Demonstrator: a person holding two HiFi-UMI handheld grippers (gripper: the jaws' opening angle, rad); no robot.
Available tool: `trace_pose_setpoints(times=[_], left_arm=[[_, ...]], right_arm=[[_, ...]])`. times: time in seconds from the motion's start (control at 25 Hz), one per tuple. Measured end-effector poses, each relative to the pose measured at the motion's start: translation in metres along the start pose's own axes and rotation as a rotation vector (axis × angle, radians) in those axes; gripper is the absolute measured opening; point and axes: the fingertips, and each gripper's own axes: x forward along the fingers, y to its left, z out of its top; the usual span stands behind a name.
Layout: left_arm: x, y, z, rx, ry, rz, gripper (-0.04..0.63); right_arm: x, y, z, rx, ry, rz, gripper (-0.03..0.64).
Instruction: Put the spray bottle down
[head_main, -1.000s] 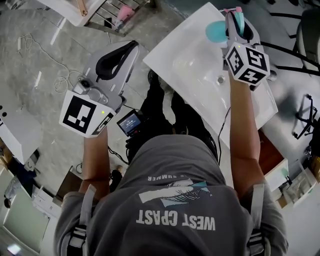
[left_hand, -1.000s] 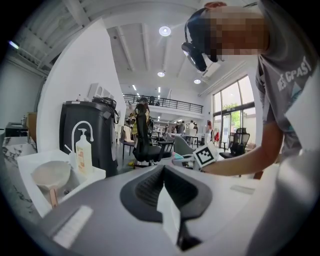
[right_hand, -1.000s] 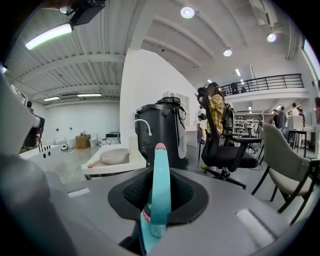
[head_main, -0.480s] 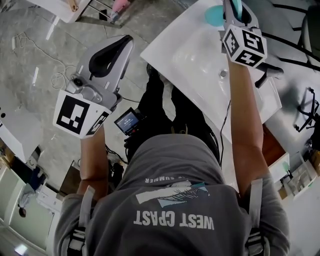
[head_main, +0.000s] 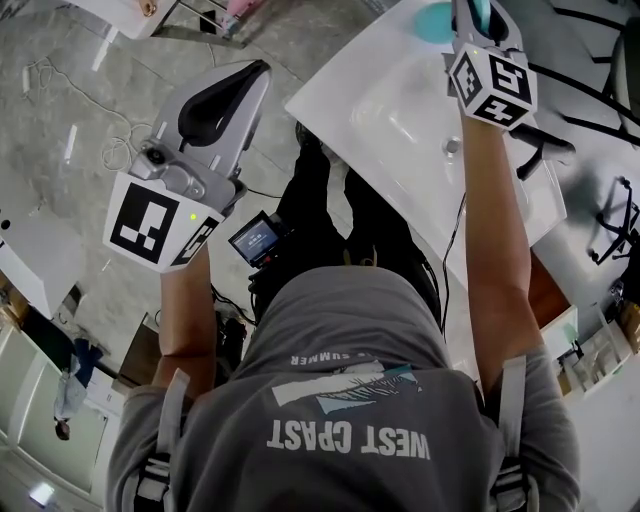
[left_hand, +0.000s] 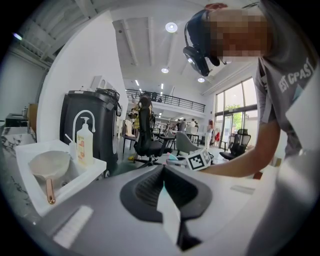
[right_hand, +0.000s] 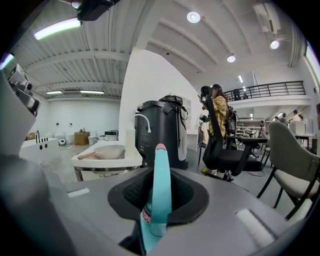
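Right gripper (head_main: 478, 22) first: jaws clenched on the teal spray bottle (right_hand: 157, 200), pads pinching its slim upper part, pink-tipped top poking up ahead of them. From the head view the bottle's round teal body (head_main: 434, 21) peeks out just left of the gripper at the frame's top edge, over the far end of the white washbasin (head_main: 372, 112). Whether it touches the basin, can't tell. The marker cube (head_main: 491, 84) rides behind the jaws, with the forearm reaching across the bowl, past the drain (head_main: 452, 147).

Over to the left gripper (left_hand: 163, 186): black pads pressed together, nothing between them. It hangs off to the left above the grey floor (head_main: 70, 120), well apart from the washbasin. Beyond it, a pump dispenser (left_hand: 84, 144) stands on a white tray (left_hand: 75, 182).
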Motion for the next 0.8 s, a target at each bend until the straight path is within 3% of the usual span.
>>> trace_pose_setpoints(times=[0.4, 0.8], left_arm=[[-0.006, 0.003, 0.007, 0.003, -0.007, 0.013, 0.002], [-0.016, -0.003, 0.011, 0.018, -0.020, 0.016, 0.002]], right_arm=[[-0.005, 0.009, 0.003, -0.035, -0.007, 0.007, 0.084], [-0.015, 0.022, -0.001, -0.044, 0.018, 0.031, 0.220]])
